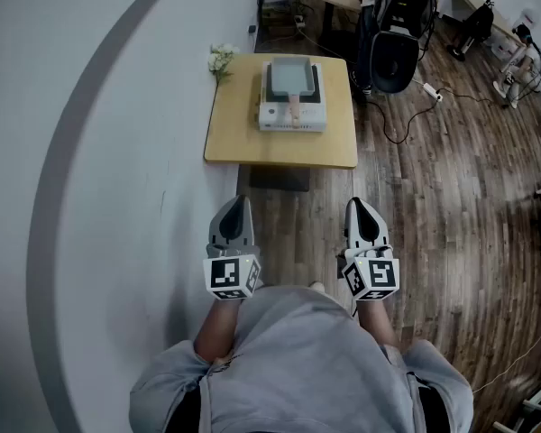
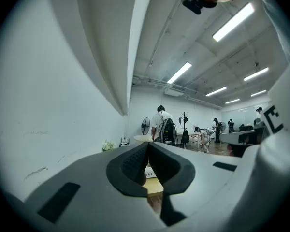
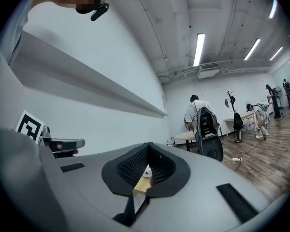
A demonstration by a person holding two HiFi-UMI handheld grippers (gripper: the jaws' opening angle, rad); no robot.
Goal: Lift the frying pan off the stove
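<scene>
A rectangular grey frying pan (image 1: 291, 77) with a light handle (image 1: 294, 106) sits on a white single-burner stove (image 1: 293, 115), on a small wooden table (image 1: 243, 138) against the wall. Both grippers hang well short of the table, close to the person's body. In the head view the left gripper (image 1: 237, 202) and the right gripper (image 1: 358, 203) point toward the table, shut and empty. In the left gripper view the jaws (image 2: 149, 146) are pressed together, with a sliver of the stove (image 2: 150, 171) below them. The right gripper (image 3: 149, 149) is likewise shut, with the table (image 3: 141, 185) glimpsed under it.
White flowers (image 1: 220, 59) stand at the table's far left corner. A black chair with a backpack (image 1: 395, 43) is just right of the table, and a cable (image 1: 406, 124) trails over the wood floor. The wall (image 1: 90, 152) runs along the left. People stand far back (image 2: 160, 124).
</scene>
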